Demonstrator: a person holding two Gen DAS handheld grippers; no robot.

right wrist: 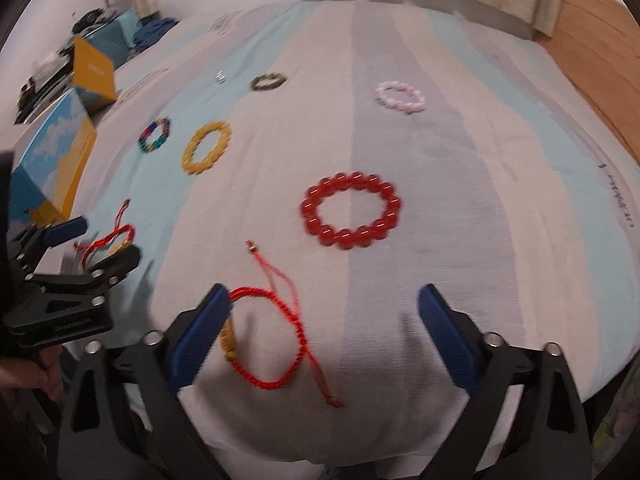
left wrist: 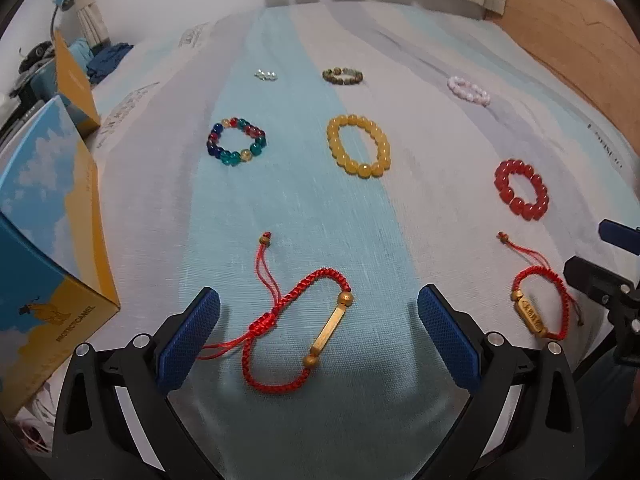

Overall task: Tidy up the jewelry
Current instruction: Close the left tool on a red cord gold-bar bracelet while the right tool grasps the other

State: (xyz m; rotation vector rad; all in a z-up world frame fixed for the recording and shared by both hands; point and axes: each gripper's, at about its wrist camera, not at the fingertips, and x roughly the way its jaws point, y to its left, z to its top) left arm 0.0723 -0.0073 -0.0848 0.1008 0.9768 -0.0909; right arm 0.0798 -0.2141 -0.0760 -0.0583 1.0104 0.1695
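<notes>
While my left gripper (left wrist: 318, 330) gapes over a red cord bracelet (left wrist: 298, 330) on the striped sheet (left wrist: 360, 220), only my right view shows a hand (right wrist: 28, 376) behind it. My right gripper (right wrist: 324, 334) hangs wide over another red cord bracelet (right wrist: 266, 340). Blue-and-yellow box (left wrist: 44, 248) stands closed, contents unseen.

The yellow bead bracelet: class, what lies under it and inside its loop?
The yellow bead bracelet lies flat on the striped cloth. Inside its loop only bare cloth shows. Whatever lies beneath the cloth is covered.
</notes>
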